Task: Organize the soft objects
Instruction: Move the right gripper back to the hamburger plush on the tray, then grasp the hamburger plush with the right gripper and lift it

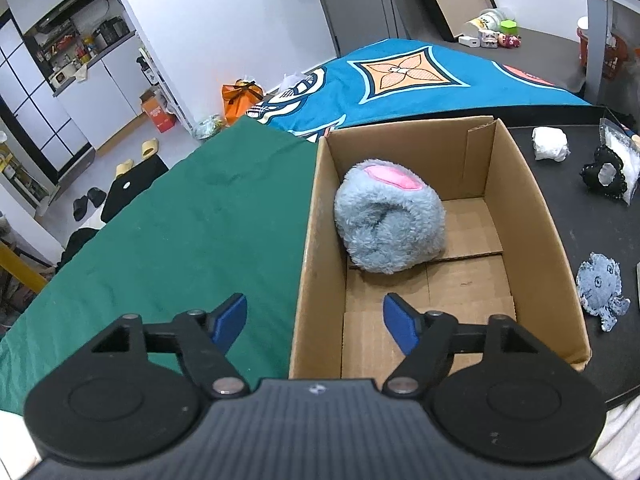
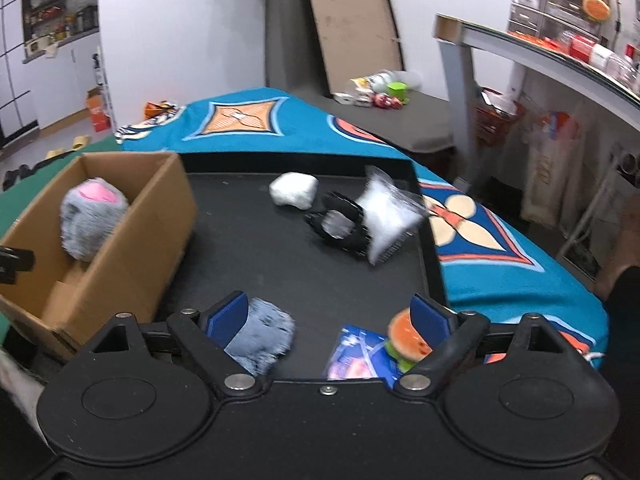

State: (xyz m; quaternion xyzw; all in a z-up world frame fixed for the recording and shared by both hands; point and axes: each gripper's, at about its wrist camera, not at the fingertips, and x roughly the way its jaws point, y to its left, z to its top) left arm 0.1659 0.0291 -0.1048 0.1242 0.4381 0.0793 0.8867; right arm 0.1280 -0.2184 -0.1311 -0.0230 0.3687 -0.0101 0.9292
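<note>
Grey-blue plush toy with pink patch, brown cardboard box, green cloth, blue-padded tongs.

Open right gripper above black tray, blue plush beside left finger

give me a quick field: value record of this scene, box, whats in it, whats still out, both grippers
box: cardboard box, open top, beside the black tray
in box: grey plush with pink patch
still on tray: white soft bundle, black lace ring, clear bag, blue-grey plush, watermelon toy
left gripper: jaws open, empty, over the box's near end
right gripper: jaws open, empty, above the tray
</note>
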